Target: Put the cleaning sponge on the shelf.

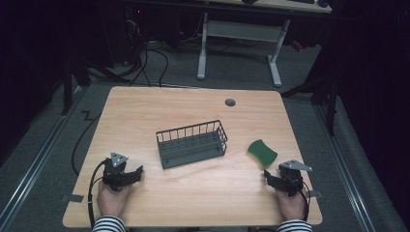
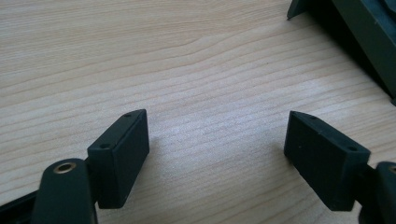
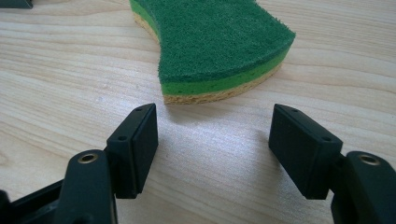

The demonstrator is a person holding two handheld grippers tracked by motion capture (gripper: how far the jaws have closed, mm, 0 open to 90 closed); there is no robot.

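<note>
A green scouring sponge [image 1: 262, 152] with a yellow underside lies flat on the wooden table [image 1: 193, 106], right of a dark wire basket [image 1: 192, 143]. My right gripper [image 1: 269, 178] rests near the front right edge, just short of the sponge [image 3: 219, 44]; in its own view the right gripper [image 3: 215, 149] is open, jaws apart over bare wood, the sponge a little ahead of them. My left gripper [image 1: 139, 172] rests at the front left, and the left gripper [image 2: 217, 158] stands open with only tabletop between the jaws.
The basket's dark corner [image 2: 355, 37] reaches into the upper right of the left gripper view. A small grey cable port [image 1: 230, 102] sits near the table's far edge. Beyond the table stand a white desk frame [image 1: 241, 43] and floor cables [image 1: 154, 58].
</note>
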